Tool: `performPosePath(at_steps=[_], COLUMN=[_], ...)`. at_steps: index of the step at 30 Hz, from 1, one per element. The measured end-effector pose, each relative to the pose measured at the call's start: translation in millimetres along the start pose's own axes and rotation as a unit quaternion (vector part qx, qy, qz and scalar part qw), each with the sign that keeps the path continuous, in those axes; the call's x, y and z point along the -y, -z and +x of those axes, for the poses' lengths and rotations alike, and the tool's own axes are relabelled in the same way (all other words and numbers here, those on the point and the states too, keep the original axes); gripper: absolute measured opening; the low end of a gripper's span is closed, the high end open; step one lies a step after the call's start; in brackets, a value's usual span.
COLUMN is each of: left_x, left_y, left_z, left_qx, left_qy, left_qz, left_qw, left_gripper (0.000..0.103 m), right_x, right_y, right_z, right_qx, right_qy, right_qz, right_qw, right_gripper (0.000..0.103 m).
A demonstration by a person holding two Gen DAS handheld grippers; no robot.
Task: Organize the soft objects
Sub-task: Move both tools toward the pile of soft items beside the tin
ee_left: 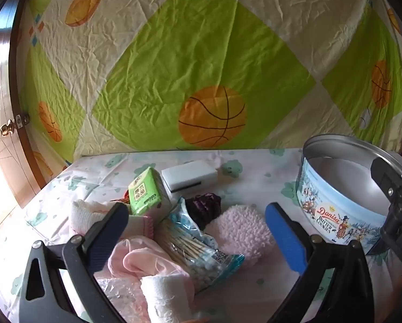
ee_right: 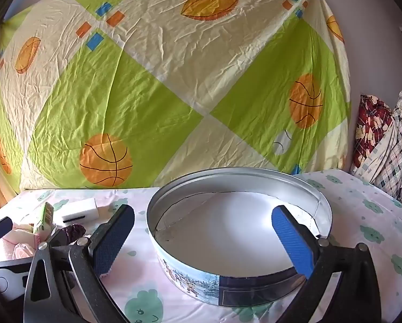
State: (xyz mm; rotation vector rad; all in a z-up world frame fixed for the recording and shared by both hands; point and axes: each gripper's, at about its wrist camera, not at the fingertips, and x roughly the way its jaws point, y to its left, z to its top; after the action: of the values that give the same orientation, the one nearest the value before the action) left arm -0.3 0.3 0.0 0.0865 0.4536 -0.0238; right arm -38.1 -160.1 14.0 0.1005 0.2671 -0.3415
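Both grippers, left gripper (ee_left: 198, 238) and right gripper (ee_right: 203, 238), are hanging wide open, empty, beside the round empty silver cookie tin (ee_right: 322, 204), seemingly awaiting the soft pink fluffy pad (ee_left: 241, 231) lying left of it

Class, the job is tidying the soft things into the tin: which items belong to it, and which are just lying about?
Belongs:
cookie tin
fluffy pink pad
pink cloth
white rolled cloth
purple knit

Lying about:
cotton swab bag
green tissue pack
white sponge block
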Motion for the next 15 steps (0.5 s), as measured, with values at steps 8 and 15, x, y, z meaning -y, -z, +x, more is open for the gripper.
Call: performPosePath(at_steps=[8,15], left_x=[1.0,-1.4], left_y=[2.7,1.6], left_z=[4.1,3.4], left_qx=[-0.007,-0.007], left_qy=[-0.003,-0.003], left_qz=[0.002,-0.005], left_qw=[1.0000,1.0000], left_gripper=[0.103,0.103], right_x=[-0.9,-3.9], right_y=[0.8,-0.9], right_z=[1.8,2.8], right_qx=[-0.006,-0.003], right_qy=[0.000,0.000], right_qz=[0.001,0.000], right_qw=[1.000,1.000], right_gripper=[0.103,0.103])
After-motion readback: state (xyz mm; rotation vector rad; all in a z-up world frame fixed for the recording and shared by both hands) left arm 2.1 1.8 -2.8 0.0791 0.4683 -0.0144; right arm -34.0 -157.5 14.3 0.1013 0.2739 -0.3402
